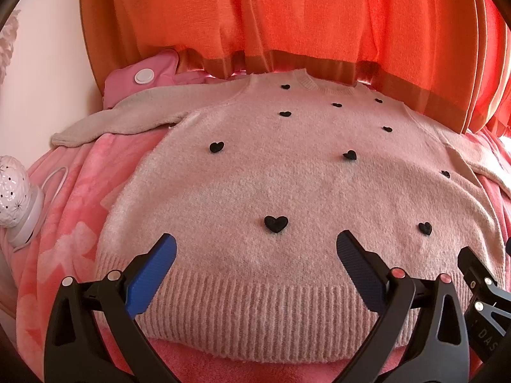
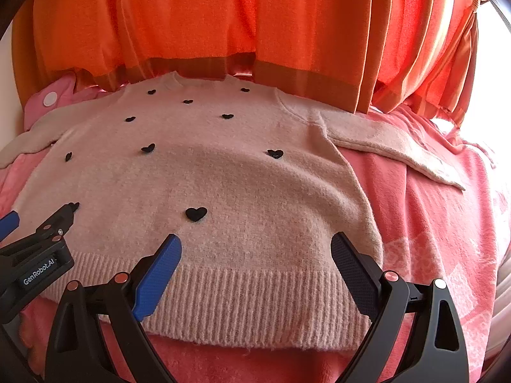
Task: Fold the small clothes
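A pale pink knit sweater (image 1: 271,172) with small black hearts lies flat, front up, on a pink blanket (image 1: 76,191). Its ribbed hem is nearest me and its neck is at the far side. Both sleeves are spread outward; the right sleeve (image 2: 392,146) shows in the right wrist view, the left sleeve (image 1: 127,118) in the left wrist view. My left gripper (image 1: 255,242) is open and empty above the hem. My right gripper (image 2: 255,242) is open and empty above the sweater (image 2: 223,175) hem, beside the left one (image 2: 41,223).
Orange curtains (image 1: 287,16) hang right behind the sweater. A pink hot-water bag (image 1: 143,73) lies at the far left. A white ceramic lamp (image 1: 16,188) with a cord stands at the left edge. The pink blanket (image 2: 431,223) extends to the right.
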`<state>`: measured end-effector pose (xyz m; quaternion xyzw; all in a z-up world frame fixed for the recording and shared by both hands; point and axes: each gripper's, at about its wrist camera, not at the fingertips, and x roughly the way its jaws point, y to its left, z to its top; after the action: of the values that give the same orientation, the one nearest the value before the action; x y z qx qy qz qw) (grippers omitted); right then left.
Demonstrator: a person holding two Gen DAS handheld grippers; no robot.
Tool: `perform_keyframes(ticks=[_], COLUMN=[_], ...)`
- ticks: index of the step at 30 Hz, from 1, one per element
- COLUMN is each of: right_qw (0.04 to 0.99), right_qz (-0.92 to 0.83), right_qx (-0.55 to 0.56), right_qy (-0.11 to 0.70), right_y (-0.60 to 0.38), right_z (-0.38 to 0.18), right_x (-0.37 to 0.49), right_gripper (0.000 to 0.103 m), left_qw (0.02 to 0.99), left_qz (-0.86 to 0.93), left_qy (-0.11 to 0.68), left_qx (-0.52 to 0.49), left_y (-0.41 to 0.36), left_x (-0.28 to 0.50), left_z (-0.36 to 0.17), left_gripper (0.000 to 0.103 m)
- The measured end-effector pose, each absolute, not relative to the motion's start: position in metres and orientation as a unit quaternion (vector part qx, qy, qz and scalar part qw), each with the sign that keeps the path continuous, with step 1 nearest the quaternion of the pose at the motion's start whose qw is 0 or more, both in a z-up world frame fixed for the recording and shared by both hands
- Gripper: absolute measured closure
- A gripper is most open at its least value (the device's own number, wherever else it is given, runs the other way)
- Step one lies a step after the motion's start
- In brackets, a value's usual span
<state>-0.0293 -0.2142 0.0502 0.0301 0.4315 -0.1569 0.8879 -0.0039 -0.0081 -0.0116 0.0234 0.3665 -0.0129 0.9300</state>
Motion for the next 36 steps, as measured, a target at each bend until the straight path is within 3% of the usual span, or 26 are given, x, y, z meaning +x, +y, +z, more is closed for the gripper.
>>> perform_keyframes(ticks=[36], right_qw=[0.888], right_qz=[-0.154], right_qx=[0.028], right_qy=[0.432], right_y=[-0.2109], right_z=[0.0505], right_x=[-0.0278], right_gripper=[0.01], left_qw=[0.93], left_qz=[-0.015], left_qy=[0.366], left_qx=[0.027], left_y=[-0.0127], left_x=[-0.0059], left_z=[-0.0144], left_gripper=[0.005])
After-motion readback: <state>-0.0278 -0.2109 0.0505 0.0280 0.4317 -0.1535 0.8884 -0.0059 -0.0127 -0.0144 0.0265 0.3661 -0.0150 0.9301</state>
